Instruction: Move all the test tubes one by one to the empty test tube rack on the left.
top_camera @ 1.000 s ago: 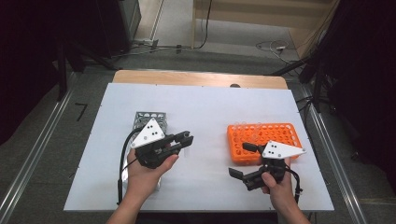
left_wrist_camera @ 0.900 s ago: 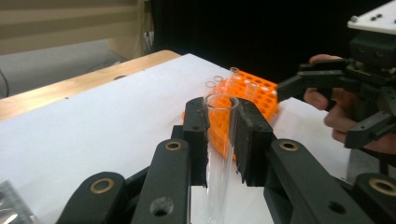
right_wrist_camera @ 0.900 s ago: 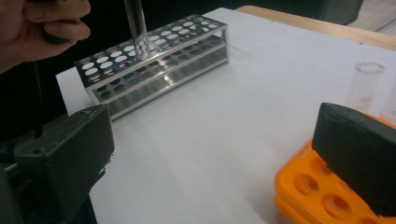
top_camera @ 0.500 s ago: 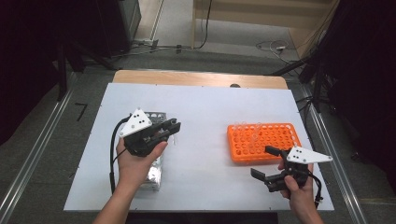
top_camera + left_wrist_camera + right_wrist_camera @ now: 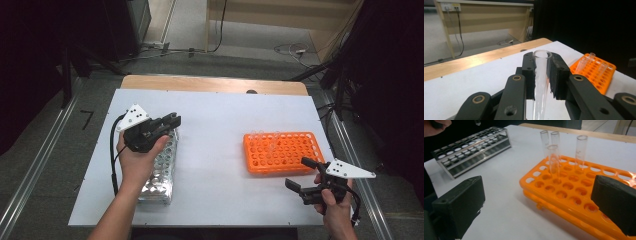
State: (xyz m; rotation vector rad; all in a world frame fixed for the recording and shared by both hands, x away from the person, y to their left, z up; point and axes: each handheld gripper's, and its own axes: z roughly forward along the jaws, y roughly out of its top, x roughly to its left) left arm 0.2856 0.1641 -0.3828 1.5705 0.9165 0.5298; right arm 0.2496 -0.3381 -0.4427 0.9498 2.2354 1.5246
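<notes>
A: Left gripper (image 5: pixel 172 121) is clamped on a glass test tube (image 5: pixel 541 75), gripped just below the rim, mouth pointing away from the hand. It is held above the far end of the metal rack (image 5: pixel 161 172) at the left of the surface (image 5: pixel 215 120).

B: Destination?

A: Judged to be the orange rack (image 5: pixel 284 151) at the right; four tubes (image 5: pixel 554 150) are already stood upright in it, clustered toward one end. Most holes are seen to be vacant.

B: How should the carry be done?

A: Tube should be turned mouth-up before the rack is reached, then lined up over a vacant hole next to the standing ones and lowered straight. Neighbouring glass should not be knocked. Clamp force should be kept modest; thin glass, likely slippery.

B: Right side?

A: Right gripper (image 5: pixel 301 174) is wide apart, nothing held, nothing touched. It is held low, just beside the near right corner of the orange rack. It could be used to steady that rack if sliding is observed.
</notes>
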